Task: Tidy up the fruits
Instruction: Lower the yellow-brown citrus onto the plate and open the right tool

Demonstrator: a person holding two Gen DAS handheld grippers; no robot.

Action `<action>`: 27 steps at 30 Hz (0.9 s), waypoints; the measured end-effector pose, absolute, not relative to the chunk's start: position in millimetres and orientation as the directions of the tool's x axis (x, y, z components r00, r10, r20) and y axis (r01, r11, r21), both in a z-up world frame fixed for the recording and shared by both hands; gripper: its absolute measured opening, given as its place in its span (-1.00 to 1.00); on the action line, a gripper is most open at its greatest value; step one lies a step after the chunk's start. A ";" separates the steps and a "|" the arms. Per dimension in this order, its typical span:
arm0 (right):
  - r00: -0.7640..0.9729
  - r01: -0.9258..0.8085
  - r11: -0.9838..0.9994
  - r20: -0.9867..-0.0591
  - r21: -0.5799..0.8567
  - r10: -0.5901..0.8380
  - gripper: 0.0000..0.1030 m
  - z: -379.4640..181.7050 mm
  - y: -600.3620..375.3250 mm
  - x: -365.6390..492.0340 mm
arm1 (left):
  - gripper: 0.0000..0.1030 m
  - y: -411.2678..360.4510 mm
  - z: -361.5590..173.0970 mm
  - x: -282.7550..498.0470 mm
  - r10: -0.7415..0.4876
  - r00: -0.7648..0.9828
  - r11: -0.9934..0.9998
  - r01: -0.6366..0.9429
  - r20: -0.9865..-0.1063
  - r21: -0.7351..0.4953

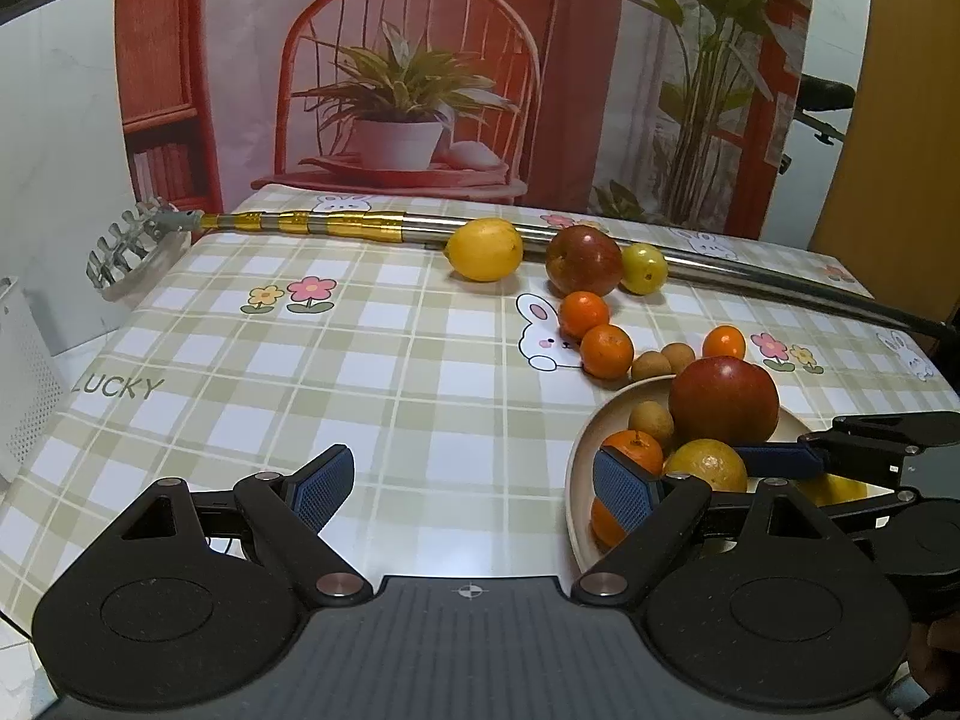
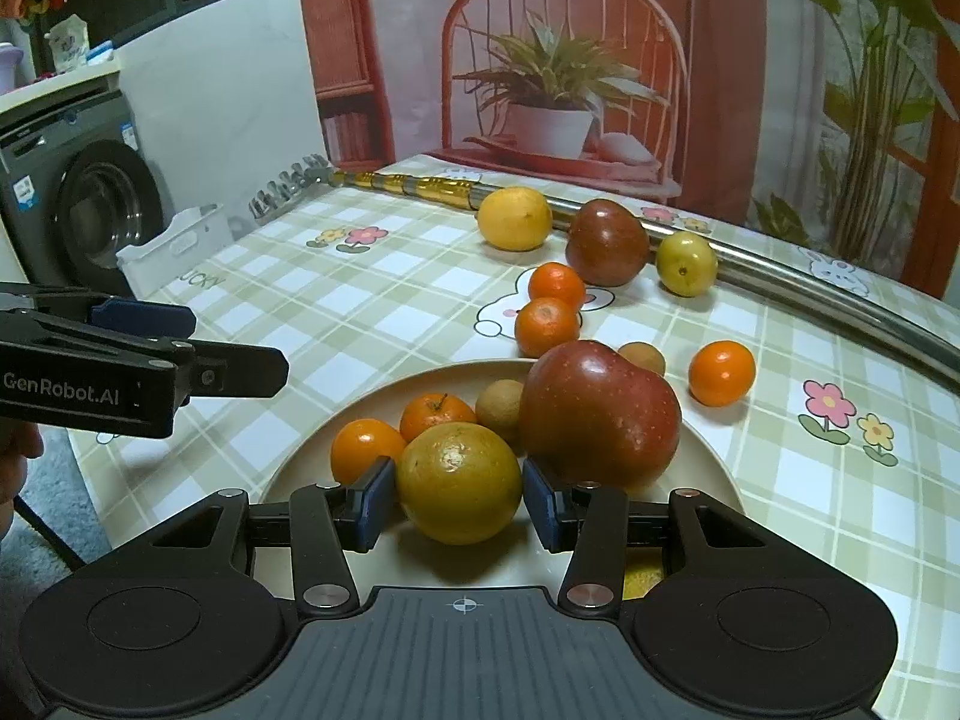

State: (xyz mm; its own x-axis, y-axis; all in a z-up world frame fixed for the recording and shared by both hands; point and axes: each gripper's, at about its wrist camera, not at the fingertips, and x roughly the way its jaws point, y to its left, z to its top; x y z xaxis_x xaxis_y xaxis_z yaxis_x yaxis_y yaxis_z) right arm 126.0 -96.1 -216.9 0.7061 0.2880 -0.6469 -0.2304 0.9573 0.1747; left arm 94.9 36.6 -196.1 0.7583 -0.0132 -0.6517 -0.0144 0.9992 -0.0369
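Note:
A beige plate (image 2: 708, 456) at the table's near right holds a big red apple (image 2: 600, 414), two tangerines (image 2: 366, 444), a longan (image 2: 501, 408) and a yellow-green orange (image 2: 459, 483). My right gripper (image 2: 459, 501) has a pad pressed on each side of that orange, which rests low in the plate. My left gripper (image 1: 474, 480) is open over bare tablecloth just left of the plate (image 1: 573, 480), with nothing between its fingers. On the cloth beyond lie a lemon (image 1: 485, 249), a dark apple (image 1: 583, 261), a small yellow-green fruit (image 1: 643, 268), three tangerines (image 1: 606, 351) and two longans (image 1: 651, 365).
A telescopic metal pole (image 1: 360, 222) with gold segments lies along the table's far edge behind the fruit. A white basket (image 2: 174, 246) and a washing machine (image 2: 78, 204) stand off the table's left side. A printed backdrop hangs behind the table.

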 end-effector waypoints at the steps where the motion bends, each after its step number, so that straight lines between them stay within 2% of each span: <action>1: 0.707 -0.229 0.958 -0.647 0.173 0.286 -0.16 -216.9 -95.7 125.9 | 0.72 36.2 -196.4 94.9 -0.013 0.757 0.999 -0.013 -0.654 -0.035; 15: 0.831 -0.049 0.966 -0.526 0.255 0.181 -0.15 -199.9 -138.5 92.2 | 0.72 28.9 -198.8 90.6 -0.017 0.746 1.000 -0.002 -0.666 -0.028; 27: 0.852 0.064 0.951 -0.513 0.302 0.105 -0.15 -205.1 -162.3 78.2 | 0.72 20.4 -198.5 86.2 -0.022 0.749 1.000 0.025 -0.663 -0.004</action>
State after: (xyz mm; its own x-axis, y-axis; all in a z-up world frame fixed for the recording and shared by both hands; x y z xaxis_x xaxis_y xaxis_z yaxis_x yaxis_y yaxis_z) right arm 78.2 -162.3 -205.1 0.8520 0.1053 -0.5129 0.0640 0.9512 0.3017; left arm 86.2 20.4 -198.5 0.7486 -0.0216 -0.6627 0.0252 0.9997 -0.0041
